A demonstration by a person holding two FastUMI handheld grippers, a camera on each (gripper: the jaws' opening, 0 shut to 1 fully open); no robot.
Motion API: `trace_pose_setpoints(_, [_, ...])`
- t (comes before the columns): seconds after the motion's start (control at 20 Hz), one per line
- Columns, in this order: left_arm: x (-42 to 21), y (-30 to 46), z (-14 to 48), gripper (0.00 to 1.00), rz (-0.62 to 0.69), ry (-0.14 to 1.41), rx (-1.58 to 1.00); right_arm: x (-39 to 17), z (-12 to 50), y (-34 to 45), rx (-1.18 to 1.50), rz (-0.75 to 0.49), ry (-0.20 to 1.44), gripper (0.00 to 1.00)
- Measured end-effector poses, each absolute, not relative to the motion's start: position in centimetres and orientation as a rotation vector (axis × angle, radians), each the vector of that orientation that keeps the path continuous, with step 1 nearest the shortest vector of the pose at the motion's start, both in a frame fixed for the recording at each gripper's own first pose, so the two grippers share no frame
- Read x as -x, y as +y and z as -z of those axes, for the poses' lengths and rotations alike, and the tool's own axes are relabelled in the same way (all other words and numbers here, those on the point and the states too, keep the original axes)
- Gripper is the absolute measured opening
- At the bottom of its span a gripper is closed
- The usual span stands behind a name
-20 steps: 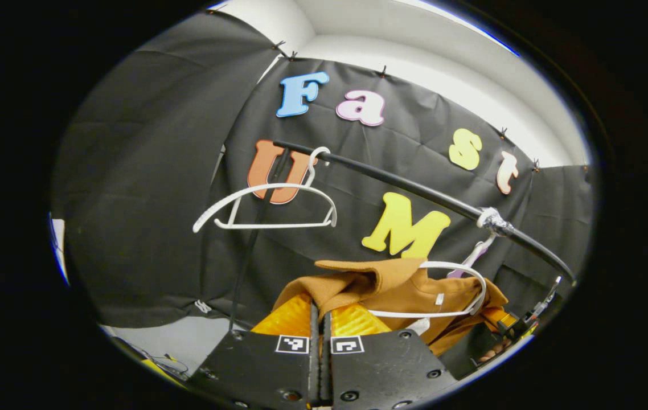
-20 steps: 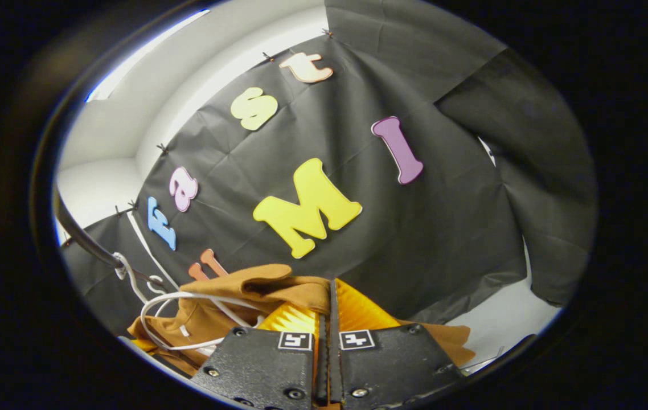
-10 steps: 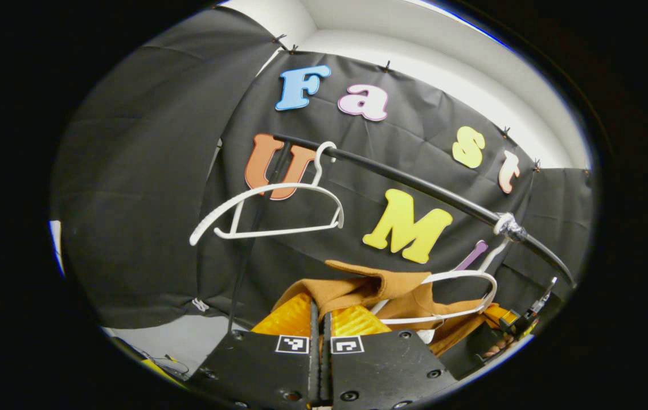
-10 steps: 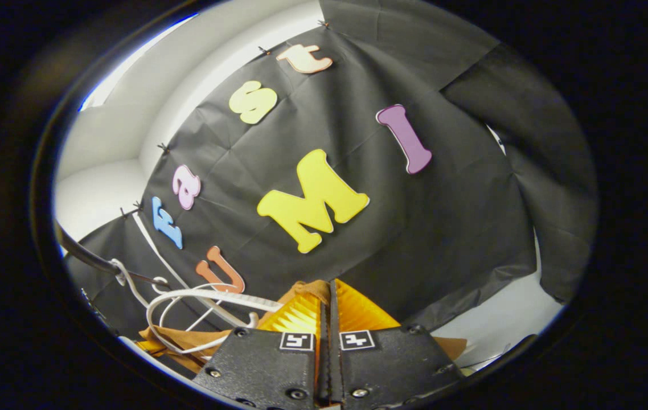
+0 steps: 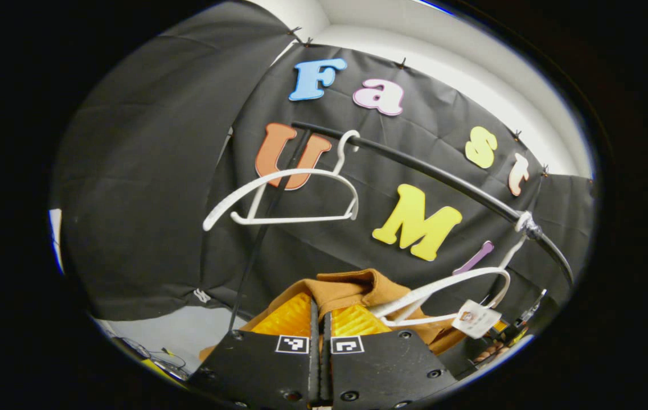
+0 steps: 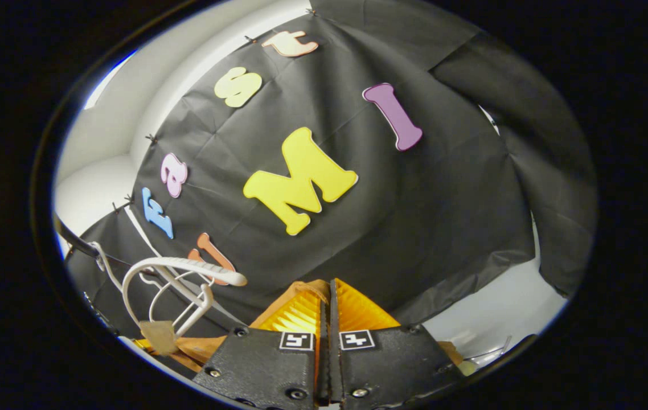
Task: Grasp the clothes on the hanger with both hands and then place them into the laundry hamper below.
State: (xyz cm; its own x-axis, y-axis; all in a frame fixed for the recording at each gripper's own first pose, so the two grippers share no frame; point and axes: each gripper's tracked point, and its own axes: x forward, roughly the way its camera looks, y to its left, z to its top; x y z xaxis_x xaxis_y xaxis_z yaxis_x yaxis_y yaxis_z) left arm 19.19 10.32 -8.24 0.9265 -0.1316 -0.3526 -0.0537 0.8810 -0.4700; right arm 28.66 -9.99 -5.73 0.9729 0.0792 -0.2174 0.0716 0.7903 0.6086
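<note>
Jaws of both grippers clamp 1 brown garment (image 5: pixel 352 287); 2 white hangers (image 5: pixel 290 196)

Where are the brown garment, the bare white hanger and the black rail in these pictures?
brown garment (image 5: pixel 352 285): left gripper view, on its folded collar above the tool.
bare white hanger (image 5: pixel 292 219): left gripper view, on its bottom bar.
black rail (image 5: pixel 443 181): left gripper view, on its middle stretch.

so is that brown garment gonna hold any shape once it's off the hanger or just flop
Probably flop: the brown garment folds and bunches where the left claw pinches it. It looks light, sagging below the white hanger. Likely not slippery; the right claw pinches a fold too.
</note>
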Motion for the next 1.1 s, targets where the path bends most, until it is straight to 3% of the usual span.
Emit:
trace_pose_setpoints(0.6, [-15.9,10.0,13.7,0.00,0.046,0.489,0.488,-26.5,10.4,-8.8,-0.583,0.022,0.325,0.04])
trace_pose_setpoints(1.1, [-12.3,5.9,14.3,0.00,0.176,0.506,0.422,-22.2,15.0,-4.3,-0.554,-0.026,0.428,0.04])
